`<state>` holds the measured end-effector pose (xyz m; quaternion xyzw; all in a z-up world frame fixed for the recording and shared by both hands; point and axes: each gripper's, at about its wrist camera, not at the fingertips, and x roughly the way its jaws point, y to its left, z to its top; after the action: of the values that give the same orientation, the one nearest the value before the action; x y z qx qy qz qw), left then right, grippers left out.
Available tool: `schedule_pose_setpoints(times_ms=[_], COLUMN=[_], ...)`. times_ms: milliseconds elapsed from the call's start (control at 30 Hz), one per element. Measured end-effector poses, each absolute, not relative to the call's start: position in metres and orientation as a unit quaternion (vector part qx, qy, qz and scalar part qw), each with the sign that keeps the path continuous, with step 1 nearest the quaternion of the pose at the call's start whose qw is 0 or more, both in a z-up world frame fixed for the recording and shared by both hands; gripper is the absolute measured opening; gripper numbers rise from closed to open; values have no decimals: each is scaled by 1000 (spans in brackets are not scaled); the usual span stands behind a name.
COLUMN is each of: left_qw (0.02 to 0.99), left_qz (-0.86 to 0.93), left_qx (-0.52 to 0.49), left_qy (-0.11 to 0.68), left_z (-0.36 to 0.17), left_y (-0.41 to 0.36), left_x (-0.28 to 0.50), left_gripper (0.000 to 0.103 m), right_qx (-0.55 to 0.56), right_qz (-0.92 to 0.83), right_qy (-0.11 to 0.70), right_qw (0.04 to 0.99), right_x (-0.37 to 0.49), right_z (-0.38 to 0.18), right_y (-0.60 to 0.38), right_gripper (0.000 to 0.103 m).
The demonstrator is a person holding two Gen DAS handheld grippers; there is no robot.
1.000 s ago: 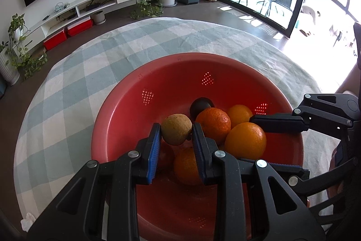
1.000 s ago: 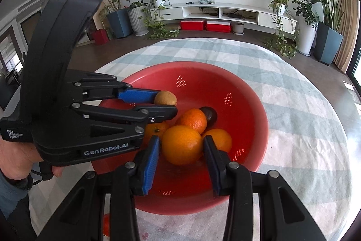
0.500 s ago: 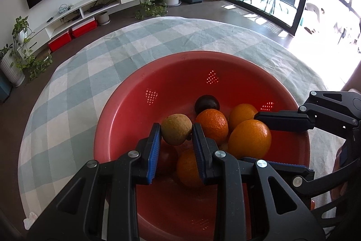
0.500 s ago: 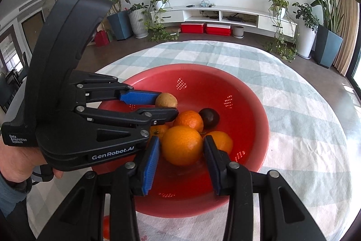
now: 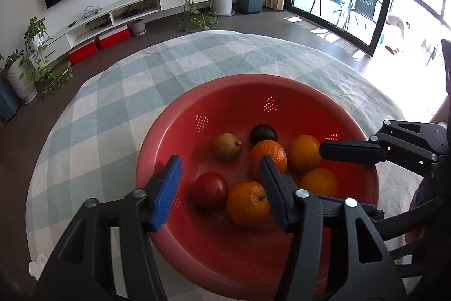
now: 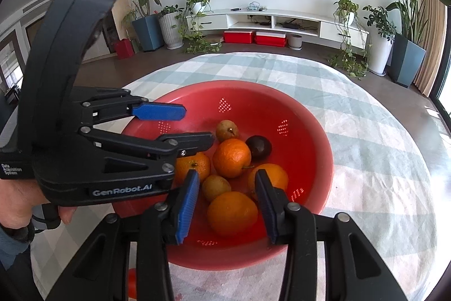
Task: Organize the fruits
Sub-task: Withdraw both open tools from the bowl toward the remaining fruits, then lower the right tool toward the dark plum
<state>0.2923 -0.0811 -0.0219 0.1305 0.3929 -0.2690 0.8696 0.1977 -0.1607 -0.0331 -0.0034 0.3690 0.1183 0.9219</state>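
Reading "GenRobot.AI" in pale letters on the side of the left gripper [image 6: 194, 126], plus a small "Data Acquisition System" label near the hand [image 6: 19, 202] gripping its handle. No other readable writing anywhere.

Left fingers [image 5: 166, 188] standing spread apart, having just been opening, pinching nothing; hovering over a red tomato [image 5: 210, 190] and an orange [image 5: 247, 203] lying loose below them. Brown kiwi-like fruit [image 5: 227, 146] sitting free on the floor of the red colander [image 5: 225, 92], apart from both pads.

Right gripper [image 6: 228, 206] also with fingers [image 6: 187, 205] parted, having just been opening a bit, flanking a big orange [image 6: 232, 213] resting in the colander, pads looking just clear of its skin. Another small brown fruit [image 6: 215, 187] lying just beyond it, more oranges and a dark purple fruit [image 6: 258, 147] bunched near the middle.

All fruit sitting inside the colander, on the checked cloth [image 6: 366, 160] covering the round bench.
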Motion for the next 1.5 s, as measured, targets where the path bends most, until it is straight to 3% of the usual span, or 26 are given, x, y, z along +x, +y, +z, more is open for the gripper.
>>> schedule_pose_setpoints(times_ms=[133,267,367,533,667,833,1033,1300,1500], left_qw=[876,888,896,896,894,894,883,875,869], left_qz=[-275,-271,-270,-280,-280,-286,-308,-303,-299], left_qx=[117,101,82,70,60,55,66,42,33], left_qy=[378,359,344,338,345,341,349,376,393], left_z=[-8,9,20,22,15,13,3,-23,-34], left_y=[-70,-54,-38,-19,-11,-12,-25,-16,-8], left_x=[277,253,230,183,149,105,61,37,31], left_gripper=[62,71,91,96,102,103,103,103,103], right_qx=[0,14,21,38,59,95,129,89,61], right_qz=[118,120,126,126,123,113,104,116,125], right_qy=[357,341,315,271,264,257,280,330,360], right_qw=[927,932,940,953,955,955,945,933,923], right_x=[192,184,171,142,117,78,40,10,10], right_z=[-29,-22,-12,6,11,12,-5,-30,-40], right_y=[-163,-169,-171,-179,-187,-199,-202,-173,-155], right_gripper=[56,58,62,78,82,89,91,91,80])
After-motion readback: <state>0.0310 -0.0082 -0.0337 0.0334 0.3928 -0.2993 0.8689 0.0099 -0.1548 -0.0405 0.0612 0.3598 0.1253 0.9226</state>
